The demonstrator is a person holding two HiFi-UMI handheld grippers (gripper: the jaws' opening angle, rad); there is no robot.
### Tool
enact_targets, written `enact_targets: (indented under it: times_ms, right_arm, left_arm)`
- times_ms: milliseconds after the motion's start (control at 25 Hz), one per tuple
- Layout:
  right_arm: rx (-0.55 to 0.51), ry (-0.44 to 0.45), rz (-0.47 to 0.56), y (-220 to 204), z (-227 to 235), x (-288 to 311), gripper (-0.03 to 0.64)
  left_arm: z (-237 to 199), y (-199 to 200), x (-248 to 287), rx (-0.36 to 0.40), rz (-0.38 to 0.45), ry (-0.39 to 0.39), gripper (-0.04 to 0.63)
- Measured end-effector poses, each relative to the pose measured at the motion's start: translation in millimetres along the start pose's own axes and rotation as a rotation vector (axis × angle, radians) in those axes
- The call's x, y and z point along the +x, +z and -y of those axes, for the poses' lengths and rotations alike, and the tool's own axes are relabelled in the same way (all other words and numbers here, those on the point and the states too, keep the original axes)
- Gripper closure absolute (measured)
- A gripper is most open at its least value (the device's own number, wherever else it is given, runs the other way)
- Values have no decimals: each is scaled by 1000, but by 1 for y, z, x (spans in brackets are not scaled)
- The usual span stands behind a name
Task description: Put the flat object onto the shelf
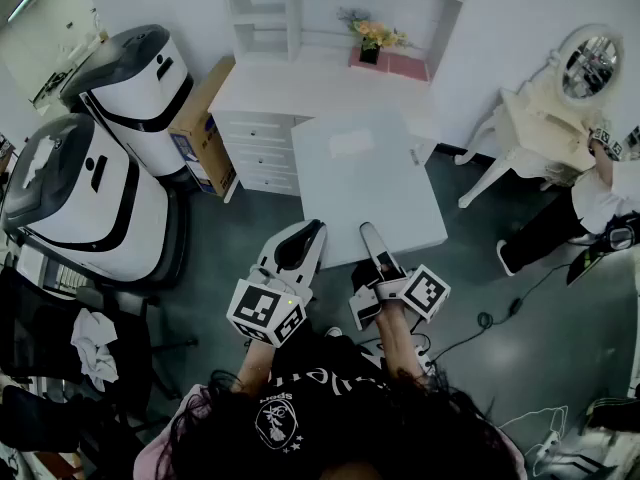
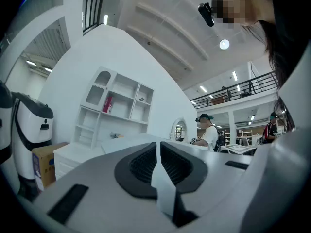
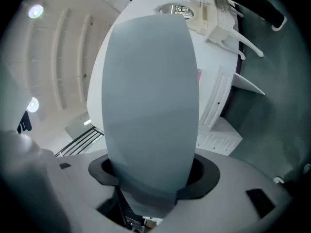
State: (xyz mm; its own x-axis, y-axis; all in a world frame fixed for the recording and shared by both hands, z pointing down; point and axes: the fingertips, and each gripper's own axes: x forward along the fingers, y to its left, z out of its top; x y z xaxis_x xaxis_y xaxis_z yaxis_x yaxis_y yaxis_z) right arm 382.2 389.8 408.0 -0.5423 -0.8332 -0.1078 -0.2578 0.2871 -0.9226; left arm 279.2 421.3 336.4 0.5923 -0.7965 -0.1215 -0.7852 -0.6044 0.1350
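Observation:
A flat white object (image 1: pixel 350 143) lies on the far half of the white table (image 1: pixel 385 213). Behind the table stands the white shelf unit (image 1: pixel 290 8), which the left gripper view also shows (image 2: pixel 116 106). My left gripper (image 1: pixel 312 232) hovers at the table's near edge, its jaws shut together with nothing between them (image 2: pixel 158 147). My right gripper (image 1: pixel 368 232) is beside it over the near edge, turned on its side and open. In the right gripper view one grey finger (image 3: pixel 150 106) fills the middle. Neither gripper touches the flat object.
Two large white and black machines (image 1: pixel 130 78) (image 1: pixel 75 188) and a cardboard box (image 1: pixel 205 128) stand at the left. A drawer cabinet (image 1: pixel 262 153) sits under the shelf, with flowers (image 1: pixel 372 36) on top. At the right are a white vanity (image 1: pixel 560 98), another person (image 1: pixel 600 203) and floor cables (image 1: pixel 490 320).

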Motion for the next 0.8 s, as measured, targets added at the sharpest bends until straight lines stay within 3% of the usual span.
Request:
enact_targets:
  times_ms: [240,600,800]
  right_arm:
    - [38,12,-9,4,-3,-9,314]
    - [59,49,20,20,-9,-12,313]
    - [106,24,36,20,-3,-10,313]
  left_arm:
    - [6,0,0,-68,14,12,560]
    - [16,5,8,-36,6,-15,559]
    - [16,6,5,-30,9,-17,560]
